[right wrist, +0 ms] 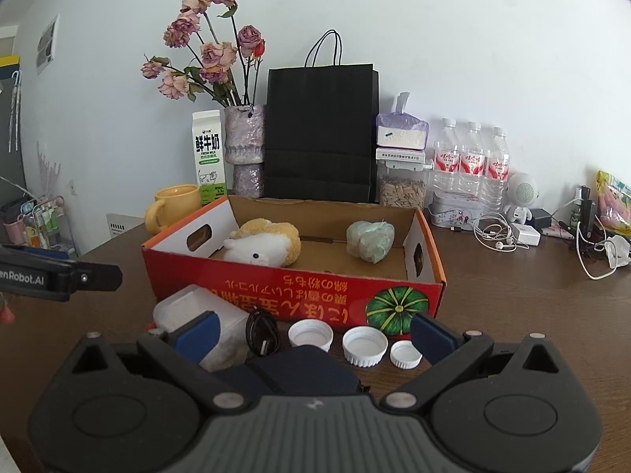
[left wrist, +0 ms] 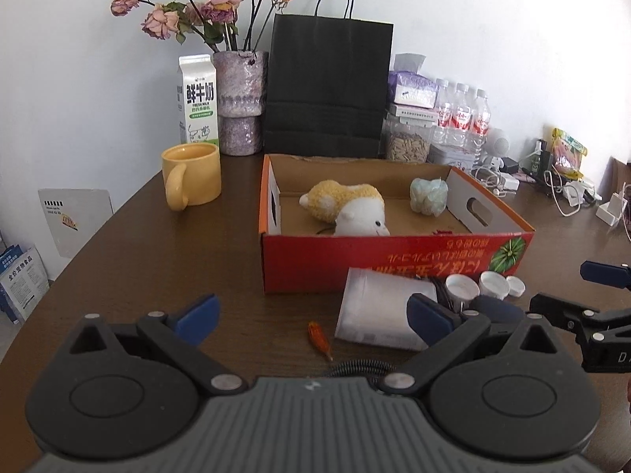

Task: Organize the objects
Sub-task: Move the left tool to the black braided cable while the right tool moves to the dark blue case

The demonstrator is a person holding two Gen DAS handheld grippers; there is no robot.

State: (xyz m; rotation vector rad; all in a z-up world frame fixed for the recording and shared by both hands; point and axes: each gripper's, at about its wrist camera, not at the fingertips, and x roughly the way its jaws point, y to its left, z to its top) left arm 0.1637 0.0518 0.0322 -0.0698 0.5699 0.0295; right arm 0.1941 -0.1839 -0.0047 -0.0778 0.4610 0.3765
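Hovering with both grippers, left (left wrist: 311,317) and right (right wrist: 313,337), spread and empty, I am choosing the next thing, probably the white caps (right wrist: 364,346) at lower center, for the red box (right wrist: 299,295).

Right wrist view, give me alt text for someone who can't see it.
An open right tool hovers low over a brown table, facing a red cardboard box that holds a plush toy and a pale green bundle. Before the box lie three white caps, a coiled black cable and a tipped clear container.
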